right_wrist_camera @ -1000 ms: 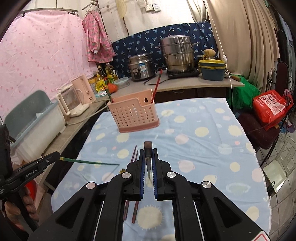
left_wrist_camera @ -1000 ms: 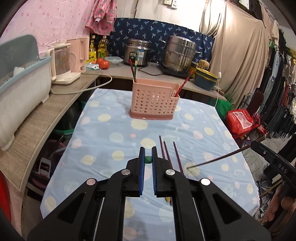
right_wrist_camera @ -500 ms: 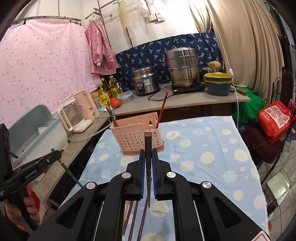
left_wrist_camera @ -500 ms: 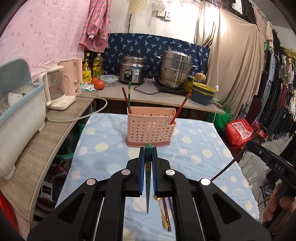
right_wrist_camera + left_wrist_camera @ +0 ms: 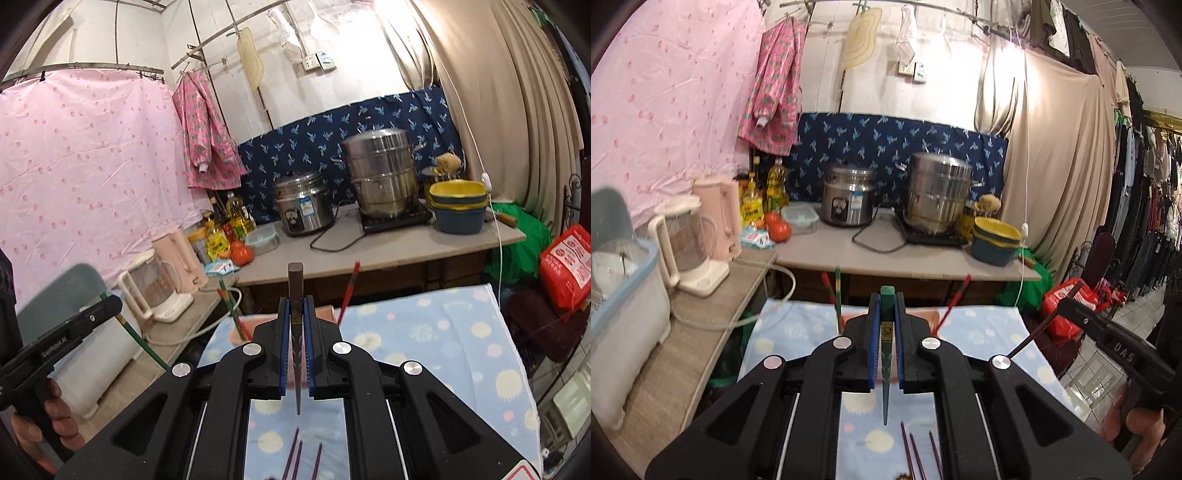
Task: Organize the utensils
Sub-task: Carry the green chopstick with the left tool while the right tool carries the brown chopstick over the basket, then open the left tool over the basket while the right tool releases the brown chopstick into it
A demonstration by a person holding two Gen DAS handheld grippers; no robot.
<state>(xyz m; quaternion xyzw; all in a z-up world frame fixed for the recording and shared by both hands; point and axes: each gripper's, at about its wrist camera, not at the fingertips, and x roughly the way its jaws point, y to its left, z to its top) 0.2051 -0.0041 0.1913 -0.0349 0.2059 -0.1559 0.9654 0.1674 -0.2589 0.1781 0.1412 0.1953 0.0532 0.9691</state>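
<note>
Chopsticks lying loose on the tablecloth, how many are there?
3 dark chopsticks lie side by side on the tablecloth below the gripper fingers; the grippers may hide more.

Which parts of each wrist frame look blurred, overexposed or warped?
Left wrist view: bright lamp glare washes out the wall top right, pink perforated utensil basket is blurred. Right wrist view: fisheye bends the metal curtain rail; dark brown chopstick is sharp.

The pink utensil basket stands directly ahead of each claw, flanked by open tablecloth; loose chopsticks lie below.
</note>
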